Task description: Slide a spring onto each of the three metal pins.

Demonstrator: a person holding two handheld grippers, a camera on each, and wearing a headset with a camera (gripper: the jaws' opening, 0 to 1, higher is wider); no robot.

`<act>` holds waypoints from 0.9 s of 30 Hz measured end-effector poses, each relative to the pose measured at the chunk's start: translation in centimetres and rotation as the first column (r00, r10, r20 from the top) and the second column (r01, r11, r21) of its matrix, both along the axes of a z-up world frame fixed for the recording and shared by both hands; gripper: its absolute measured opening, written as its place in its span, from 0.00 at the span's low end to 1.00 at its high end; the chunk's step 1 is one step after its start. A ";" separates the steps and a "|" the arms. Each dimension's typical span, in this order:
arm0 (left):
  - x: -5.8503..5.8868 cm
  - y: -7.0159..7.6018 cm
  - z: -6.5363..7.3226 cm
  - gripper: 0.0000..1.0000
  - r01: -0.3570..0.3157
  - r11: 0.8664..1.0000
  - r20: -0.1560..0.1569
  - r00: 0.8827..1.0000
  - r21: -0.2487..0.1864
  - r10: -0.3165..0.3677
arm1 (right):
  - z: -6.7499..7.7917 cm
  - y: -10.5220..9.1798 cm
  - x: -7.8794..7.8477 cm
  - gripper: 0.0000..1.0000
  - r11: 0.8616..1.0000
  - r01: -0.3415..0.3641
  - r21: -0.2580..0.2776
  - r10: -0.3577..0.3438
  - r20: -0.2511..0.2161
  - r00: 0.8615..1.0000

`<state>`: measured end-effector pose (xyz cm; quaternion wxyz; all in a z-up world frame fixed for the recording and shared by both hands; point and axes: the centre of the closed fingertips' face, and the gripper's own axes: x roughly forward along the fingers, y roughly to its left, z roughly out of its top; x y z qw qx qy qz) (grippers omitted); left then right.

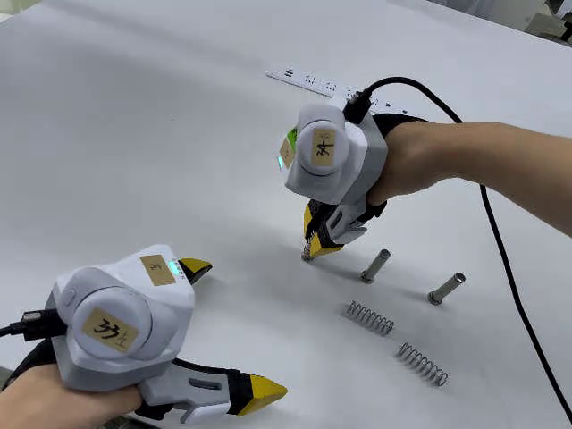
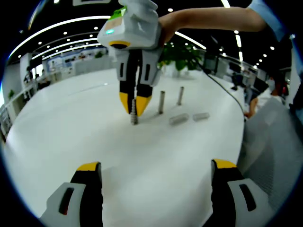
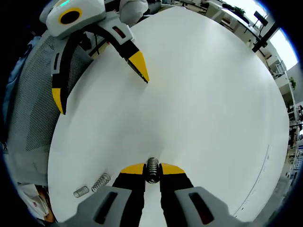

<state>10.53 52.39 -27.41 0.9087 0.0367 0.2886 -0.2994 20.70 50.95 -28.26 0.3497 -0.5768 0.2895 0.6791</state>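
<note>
Pinching a small coiled metal spring (image 3: 152, 170) upright on the white table (image 1: 179, 134) was the right gripper (image 1: 313, 248); the left gripper (image 2: 155, 165) gaped empty.

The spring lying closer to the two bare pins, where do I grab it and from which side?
Probably around the middle coils of the nearer spring, coming down from above with the open left claw straddling its width. It lies on its side on the table, apart from the other spring, so both flanks are free and its open ends stay clear.
</note>
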 end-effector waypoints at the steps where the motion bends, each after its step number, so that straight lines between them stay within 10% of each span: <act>1: 0.0 0.0 0.0 0.97 0.000 1.000 0.000 1.000 0.001 0.000 | -0.1 -0.1 -0.1 0.12 1.000 -0.002 -0.003 0.002 0.001 1.000; 19: -0.1 0.1 0.2 0.97 0.000 1.000 0.006 1.000 0.004 0.000 | -0.4 0.1 -0.5 0.13 1.000 0.007 0.013 -0.007 -0.008 1.000; 27: -0.1 0.0 0.3 0.97 0.004 1.000 0.009 1.000 0.007 -0.004 | -0.7 0.5 -0.9 0.39 0.996 0.068 0.060 -0.065 -0.051 0.997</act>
